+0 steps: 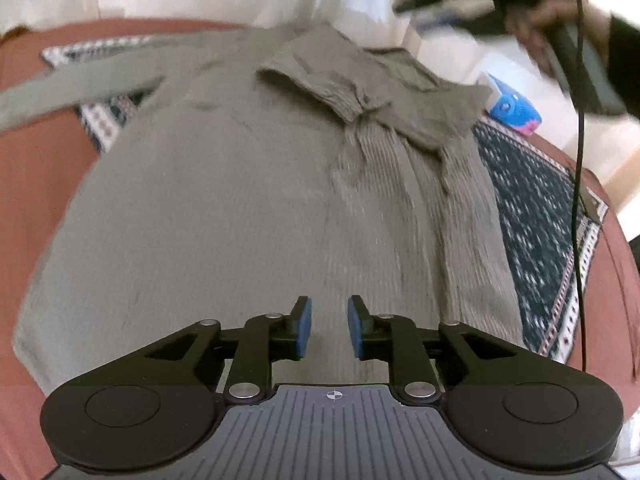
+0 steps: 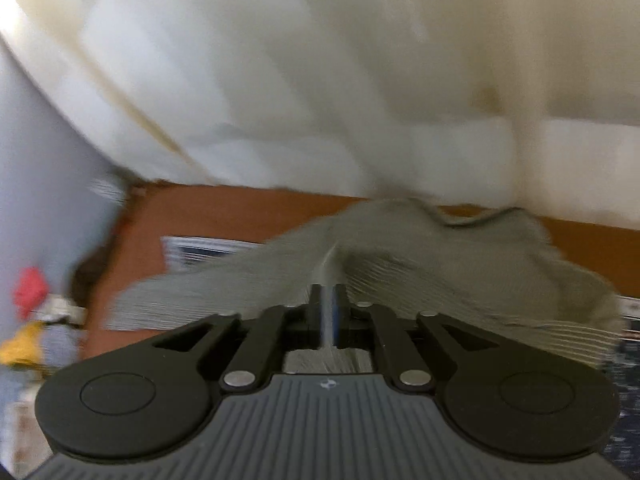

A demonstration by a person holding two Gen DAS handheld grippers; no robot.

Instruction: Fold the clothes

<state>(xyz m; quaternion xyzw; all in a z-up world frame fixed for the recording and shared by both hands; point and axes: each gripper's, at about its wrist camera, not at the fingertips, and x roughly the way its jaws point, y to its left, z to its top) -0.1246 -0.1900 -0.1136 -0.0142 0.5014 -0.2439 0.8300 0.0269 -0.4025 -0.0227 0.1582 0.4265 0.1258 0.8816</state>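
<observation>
A grey-green ribbed garment (image 1: 240, 200) lies spread flat, one sleeve (image 1: 360, 80) folded across its body and the other sleeve (image 1: 80, 76) stretched out to the left. My left gripper (image 1: 329, 326) hovers open over the garment's near part, nothing between its blue pads (image 1: 304, 324). At the top right of the left wrist view, a hand (image 1: 560, 20) holds the blurred right gripper (image 1: 404, 8) near the garment's far edge. In the right wrist view, the right gripper (image 2: 329, 304) is shut on a pinched ridge of the garment (image 2: 440, 260).
A dark patterned cloth (image 1: 536, 208) lies under the garment on a rust-coloured surface (image 1: 32, 184). A blue packet (image 1: 512, 108) sits at the far right edge. A black cable (image 1: 578, 200) hangs across the right side. Blurred red (image 2: 28, 284) and yellow (image 2: 24, 344) items lie at left.
</observation>
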